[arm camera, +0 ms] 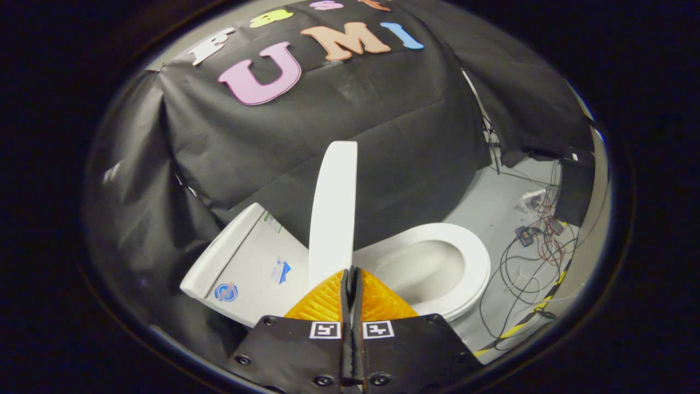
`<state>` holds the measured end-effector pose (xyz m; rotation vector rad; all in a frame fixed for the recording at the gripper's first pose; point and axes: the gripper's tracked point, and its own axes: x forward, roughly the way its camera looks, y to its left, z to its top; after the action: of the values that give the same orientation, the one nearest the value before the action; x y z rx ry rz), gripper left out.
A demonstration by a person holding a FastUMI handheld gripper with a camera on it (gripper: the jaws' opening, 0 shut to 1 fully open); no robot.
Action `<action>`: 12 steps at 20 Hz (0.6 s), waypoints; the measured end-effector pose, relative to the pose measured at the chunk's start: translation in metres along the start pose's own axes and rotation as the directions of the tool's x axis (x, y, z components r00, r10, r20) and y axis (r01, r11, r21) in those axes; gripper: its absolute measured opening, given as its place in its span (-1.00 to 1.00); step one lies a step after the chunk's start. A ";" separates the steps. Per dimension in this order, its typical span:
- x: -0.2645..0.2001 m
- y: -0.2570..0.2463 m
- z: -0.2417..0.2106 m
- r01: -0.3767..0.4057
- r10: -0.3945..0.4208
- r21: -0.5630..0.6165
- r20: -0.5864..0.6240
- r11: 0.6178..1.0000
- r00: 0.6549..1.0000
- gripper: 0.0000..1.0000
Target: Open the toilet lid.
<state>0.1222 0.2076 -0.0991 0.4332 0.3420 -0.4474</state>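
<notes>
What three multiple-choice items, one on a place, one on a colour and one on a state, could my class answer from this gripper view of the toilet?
1. Where does the tangle of cables lie?
A. on the floor beside the toilet bowl
B. on top of the tank
C. inside the bowl

2. What colour is the toilet lid?
A. black
B. white
C. blue

3. How does the lid stand?
A. flat on the seat
C. lying on the floor
B. raised upright, just ahead of the fingers

Key: 1 A, the cables spread over the grey floor past the toilet seat. 2 B, the lid is white like the seat and the tank. 3 B, the lid rises edge-on between tank and open bowl, with the gripper fingers shut together at its lower end, whether touching it is unclear.
</notes>
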 end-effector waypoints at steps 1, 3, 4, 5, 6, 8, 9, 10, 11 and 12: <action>0.000 0.004 0.001 0.003 -0.003 -0.016 0.009 1.000 1.000 -0.99; 0.000 0.004 0.001 0.035 -0.035 -0.048 0.019 0.998 0.999 -0.99; 0.000 0.003 0.001 0.053 -0.052 -0.058 0.029 0.997 0.998 -0.99; 0.000 0.004 0.002 0.062 -0.059 -0.057 0.041 0.996 0.997 -0.99; 0.000 0.008 0.002 0.058 -0.055 -0.055 0.055 0.997 0.997 -0.99; 0.000 0.014 0.002 0.055 -0.049 -0.074 0.080 0.996 0.996 -0.99; 0.000 0.017 0.003 0.060 -0.053 -0.089 0.085 0.994 0.995 -0.99; -0.001 0.020 0.004 0.062 -0.053 -0.100 0.087 0.993 0.995 -0.99; -0.002 0.024 0.004 0.066 -0.056 -0.106 0.092 0.992 0.994 -0.99; -0.002 0.028 0.004 0.070 -0.059 -0.118 0.094 0.991 0.994 -0.99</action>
<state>0.1352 0.2293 -0.0860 0.2836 0.2944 -0.5050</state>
